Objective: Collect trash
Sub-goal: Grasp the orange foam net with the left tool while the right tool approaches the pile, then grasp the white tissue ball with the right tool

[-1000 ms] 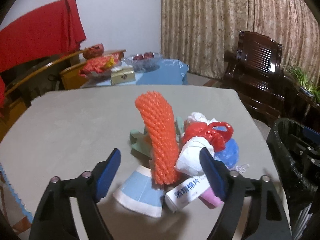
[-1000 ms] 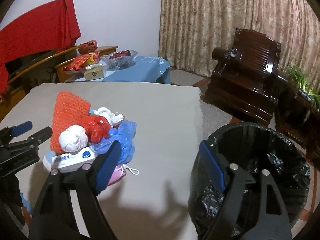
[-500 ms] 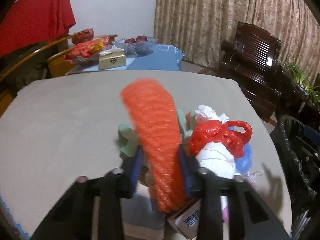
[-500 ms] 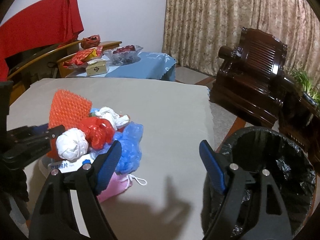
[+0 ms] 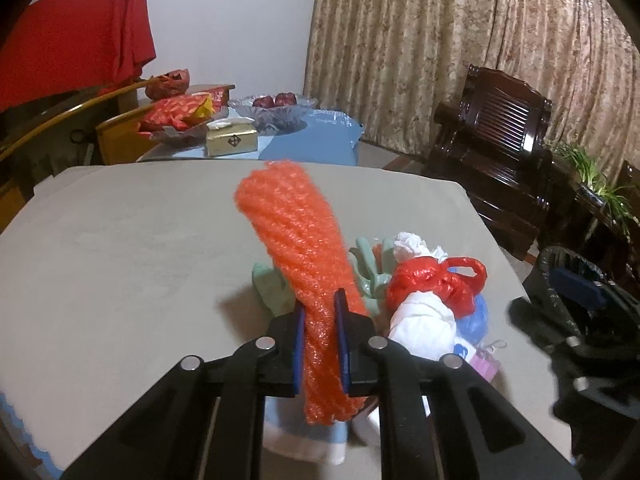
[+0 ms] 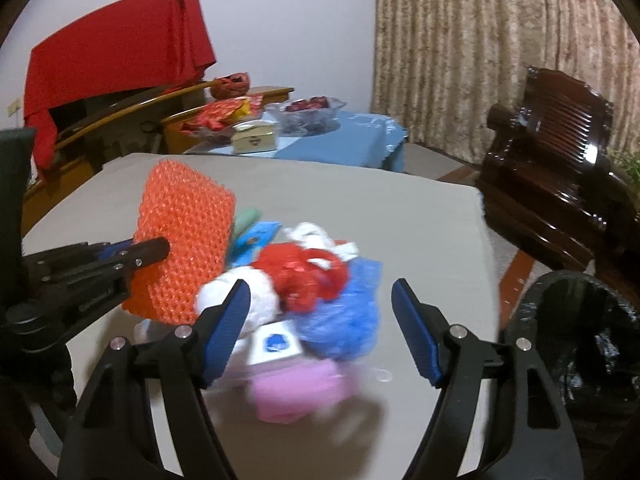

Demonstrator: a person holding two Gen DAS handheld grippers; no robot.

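My left gripper [image 5: 320, 320] is shut on an orange foam net sleeve [image 5: 298, 256], which stands up from a trash pile on the grey table [image 5: 120, 248]. The same sleeve shows in the right wrist view [image 6: 184, 240]. The pile holds a red plastic bag [image 6: 300, 276], a white bag [image 5: 424, 320], a blue bag [image 6: 344, 312], green gloves [image 5: 372, 268], a white box [image 6: 274, 342] and a pink item [image 6: 300, 388]. My right gripper [image 6: 320, 328] is open and empty, just in front of the pile. A black bin [image 6: 580, 344] lined with a bag stands at the right.
A dark wooden armchair [image 6: 560, 184] stands beyond the bin. A low table with a blue cloth [image 6: 340, 140] holds a fruit bowl and a gold box. A red cloth [image 6: 112, 44] hangs at the back left. Curtains cover the far wall.
My left gripper has closed on the orange net sleeve and lifted it slightly. My right gripper has swung left from the bin towards the trash pile, still open.
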